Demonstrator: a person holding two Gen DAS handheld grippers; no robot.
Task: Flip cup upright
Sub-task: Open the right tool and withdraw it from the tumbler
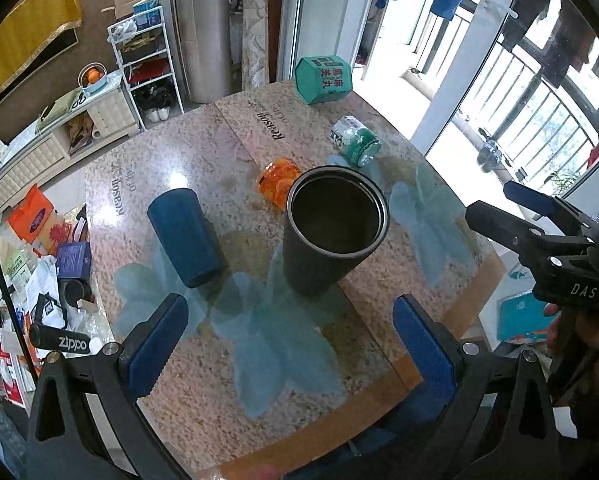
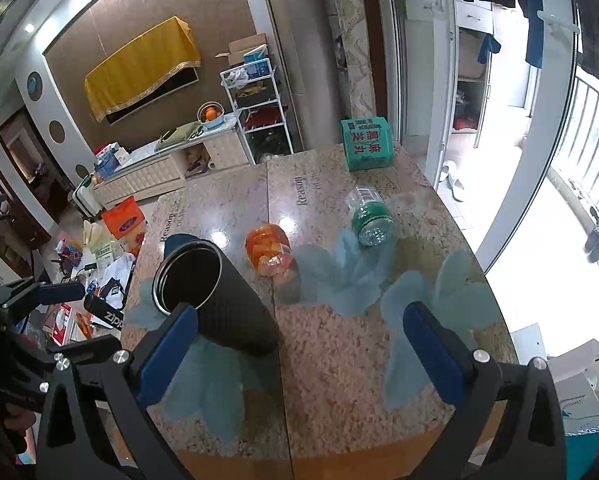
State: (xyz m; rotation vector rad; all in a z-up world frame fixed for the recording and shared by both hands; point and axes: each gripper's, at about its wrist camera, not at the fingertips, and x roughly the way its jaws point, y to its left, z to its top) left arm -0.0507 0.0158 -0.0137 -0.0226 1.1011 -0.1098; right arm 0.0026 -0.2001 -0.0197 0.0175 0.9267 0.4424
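The black cup (image 1: 333, 232) stands on the speckled table (image 1: 203, 392) with its open mouth facing up and its base on the surface. Its long axis runs vertical; the lean visible in both wrist views appears to be lens distortion. Judged from this, the flip is already complete.

Left gripper (image 1: 289, 344): jaws spread wide, nothing held. The cup sits directly ahead of it, centred on the gap between the fingers and clear of both pads.

Right gripper (image 2: 299, 350): jaws spread wide, nothing held. The cup (image 2: 215, 292) lies ahead and to the left of its centreline. The left blue pad (image 2: 167, 354) overlaps the cup wall in the right wrist view; contact cannot be confirmed. The right gripper also appears at the right edge of the left wrist view (image 1: 495, 204), beside the cup.

Both grippers are near the cup; the left one is squarely aligned with it.

A blue cup (image 1: 185, 236) stands mouth-down ahead and left of the left gripper, well apart from the black cup. If it belongs to the task, it needs a side grasp across its vertical axis.
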